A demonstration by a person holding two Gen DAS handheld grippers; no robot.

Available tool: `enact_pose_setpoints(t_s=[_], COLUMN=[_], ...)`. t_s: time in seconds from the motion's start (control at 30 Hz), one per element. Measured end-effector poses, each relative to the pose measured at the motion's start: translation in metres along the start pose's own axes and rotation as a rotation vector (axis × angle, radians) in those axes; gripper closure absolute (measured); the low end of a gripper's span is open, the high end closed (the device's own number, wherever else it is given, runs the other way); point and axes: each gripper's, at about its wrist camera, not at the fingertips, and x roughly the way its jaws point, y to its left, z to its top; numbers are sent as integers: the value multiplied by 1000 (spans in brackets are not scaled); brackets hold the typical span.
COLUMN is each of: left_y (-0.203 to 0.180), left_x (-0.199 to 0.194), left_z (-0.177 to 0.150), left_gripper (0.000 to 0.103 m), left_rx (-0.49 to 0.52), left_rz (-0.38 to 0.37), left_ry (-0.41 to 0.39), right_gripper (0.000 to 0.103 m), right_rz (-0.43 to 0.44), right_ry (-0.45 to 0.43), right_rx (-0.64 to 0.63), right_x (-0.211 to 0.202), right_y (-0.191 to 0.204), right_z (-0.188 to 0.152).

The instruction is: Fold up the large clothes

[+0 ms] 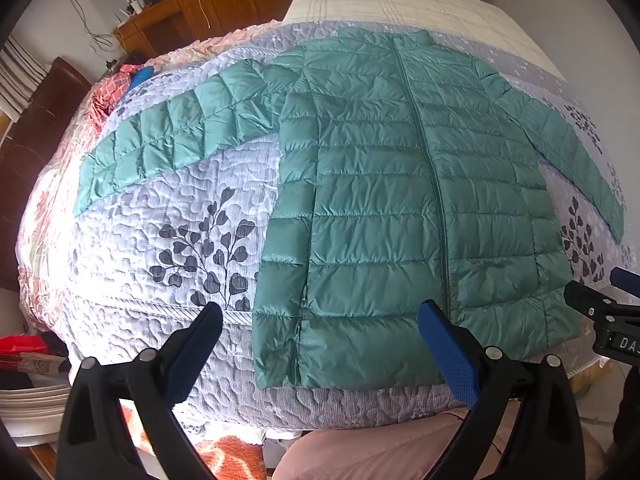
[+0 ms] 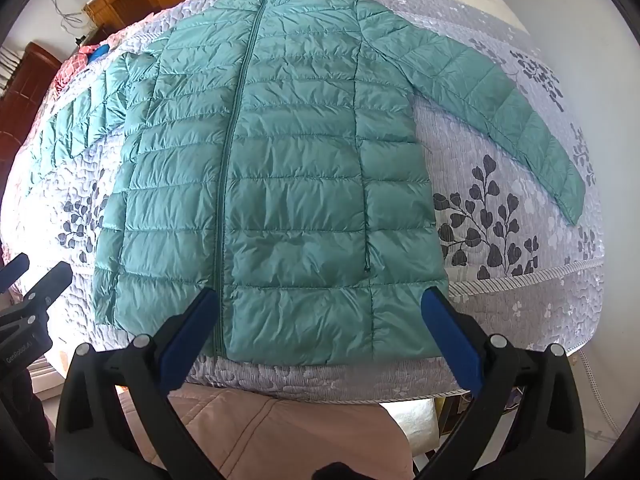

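Observation:
A green quilted puffer jacket (image 1: pixel 392 184) (image 2: pixel 276 168) lies flat and zipped on a bed, collar far, hem near, both sleeves spread out to the sides. My left gripper (image 1: pixel 320 312) hovers open above the hem's left part, with nothing between its blue pads. My right gripper (image 2: pixel 320 296) stands open over the hem's right part, also holding nothing. The right gripper's tips (image 1: pixel 600 296) show at the right edge of the left wrist view. The left gripper's tips (image 2: pixel 36 272) show at the left edge of the right wrist view.
The bed carries a grey-white quilt with dark leaf prints (image 1: pixel 172 248) (image 2: pixel 512 240). A pink blanket (image 2: pixel 280 432) hangs below the near edge. Red checked cloth and a blue item (image 1: pixel 128 84) lie far left. A wooden cabinet (image 1: pixel 176 12) stands behind.

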Motion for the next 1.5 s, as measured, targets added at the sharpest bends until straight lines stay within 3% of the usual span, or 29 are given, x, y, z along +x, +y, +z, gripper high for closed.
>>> enact_pose_setpoints(t_s=[0.7,0.87,1.03,1.3,1.5], left_y=[0,-8,-34,-114,-198], left_x=[1,2,1,22,54], left_z=[1,14,41,115,176], left_gripper=[5,5,5,5,6], left_rx=[1,17,71,198,240], left_rz=[-1,4,-12,-24,-117], left_ry=[-1,-54,-180,-282,-256], right_gripper=[3,3,4,4,4], right_rz=[2,14,12,12,-48], right_ry=[-13,-94,-212,-308,-281], right_rx=[15,57,172,475,629], right_x=[2,6,3,19,52], right_y=[-5,-30,-97,-269,-382], right_z=[2,6,25,50,56])
